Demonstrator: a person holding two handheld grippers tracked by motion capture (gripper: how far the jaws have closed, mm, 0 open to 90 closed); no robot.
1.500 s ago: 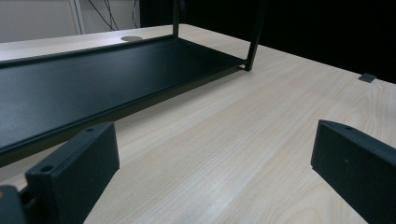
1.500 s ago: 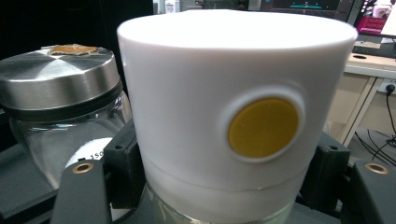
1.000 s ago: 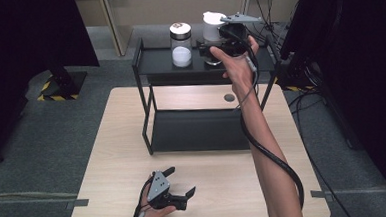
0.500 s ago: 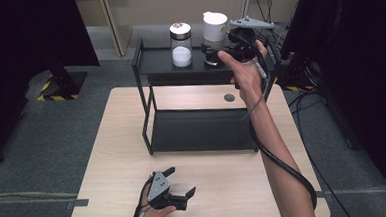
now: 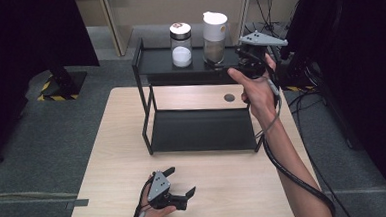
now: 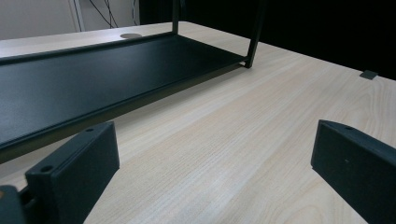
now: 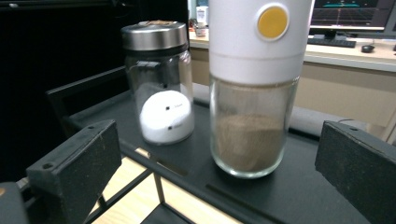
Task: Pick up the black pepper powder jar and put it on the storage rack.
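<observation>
A glass grinder jar with a white top and brown powder (image 5: pixel 215 37) (image 7: pixel 254 88) stands on the top shelf of a black two-tier rack (image 5: pixel 158 65). Left of it stands a glass jar with a metal lid and white powder (image 5: pixel 180 44) (image 7: pixel 161 79). My right gripper (image 5: pixel 246 55) (image 7: pixel 219 177) is held up at the shelf's right end, open, jaws wide and apart from the grinder. My left gripper (image 5: pixel 177 189) (image 6: pixel 210 177) rests open on the wooden table (image 5: pixel 225 187) near its front edge, nothing between its jaws.
The rack's lower shelf (image 5: pixel 199 130) (image 6: pixel 70 79) lies bare on the table. A round grommet (image 5: pixel 229 97) sits in the tabletop behind it. Cables (image 5: pixel 304 167) trail from the right gripper. Grey floor surrounds the table; dark screens stand on both sides.
My right gripper has drawn back to the right, away from the grinder jar, which now stands free on the top shelf. The left gripper has stayed still.
</observation>
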